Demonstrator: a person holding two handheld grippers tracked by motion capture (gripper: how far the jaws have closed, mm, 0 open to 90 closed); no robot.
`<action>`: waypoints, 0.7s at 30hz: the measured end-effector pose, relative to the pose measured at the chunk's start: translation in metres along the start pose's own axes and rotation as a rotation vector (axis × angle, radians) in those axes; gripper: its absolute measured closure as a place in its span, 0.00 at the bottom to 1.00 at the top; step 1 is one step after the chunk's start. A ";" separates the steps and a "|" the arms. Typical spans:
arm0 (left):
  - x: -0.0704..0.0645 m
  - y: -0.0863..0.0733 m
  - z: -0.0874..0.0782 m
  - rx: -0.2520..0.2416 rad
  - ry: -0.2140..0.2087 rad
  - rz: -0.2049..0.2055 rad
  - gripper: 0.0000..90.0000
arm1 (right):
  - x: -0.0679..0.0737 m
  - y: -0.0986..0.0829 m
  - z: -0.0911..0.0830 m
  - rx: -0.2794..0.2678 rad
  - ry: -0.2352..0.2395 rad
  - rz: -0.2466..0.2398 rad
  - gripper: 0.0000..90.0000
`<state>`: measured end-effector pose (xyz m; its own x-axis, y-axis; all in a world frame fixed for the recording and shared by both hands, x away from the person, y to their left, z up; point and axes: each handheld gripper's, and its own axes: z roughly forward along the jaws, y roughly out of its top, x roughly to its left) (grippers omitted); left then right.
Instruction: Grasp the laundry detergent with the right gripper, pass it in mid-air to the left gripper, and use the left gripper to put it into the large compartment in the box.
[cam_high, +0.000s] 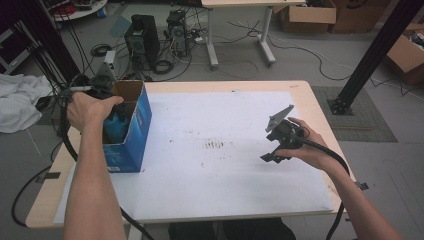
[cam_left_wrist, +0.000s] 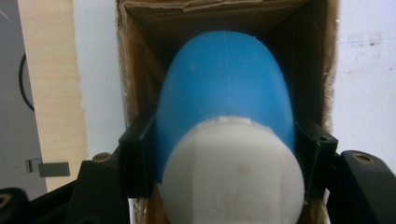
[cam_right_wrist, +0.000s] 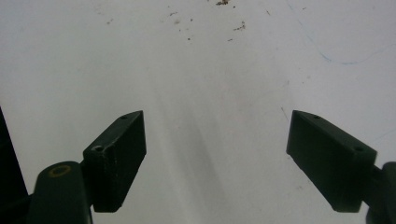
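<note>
The blue box (cam_high: 131, 131) stands on the left of the surface (cam_high: 225, 150) and could tip or be dragged if the blue bottle (cam_left_wrist: 224, 98) inside rubs its tight walls. The left tongs (cam_left_wrist: 224, 158) are closed on the bottle near its white cap (cam_left_wrist: 233, 177); a slip could drop it. The right tongs (cam_right_wrist: 215, 158) hang wide open and empty over the white sheet, and I can read no writing.

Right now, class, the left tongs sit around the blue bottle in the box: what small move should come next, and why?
Probably lift the left tongs straight up. Their jaws sit against both sides of the blue bottle, which stands deep between the box walls, so tilting would likely snag the cardboard.
</note>
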<state>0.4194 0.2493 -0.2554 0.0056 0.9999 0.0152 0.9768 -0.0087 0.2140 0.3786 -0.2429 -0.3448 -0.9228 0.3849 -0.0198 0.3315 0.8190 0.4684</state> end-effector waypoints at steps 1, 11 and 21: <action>-0.001 -0.001 0.004 0.004 0.005 0.005 0.42 | 0.000 0.000 0.000 0.001 -0.001 0.000 0.22; -0.005 -0.003 0.012 0.002 0.039 0.022 0.42 | 0.002 0.000 0.002 0.000 -0.003 -0.004 0.22; -0.007 -0.007 0.022 -0.004 0.036 0.021 0.42 | 0.003 -0.001 0.003 0.000 -0.003 -0.003 0.22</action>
<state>0.4170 0.2427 -0.2782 0.0185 0.9983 0.0545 0.9756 -0.0300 0.2177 0.3759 -0.2419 -0.3478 -0.9230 0.3840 -0.0238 0.3290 0.8199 0.4686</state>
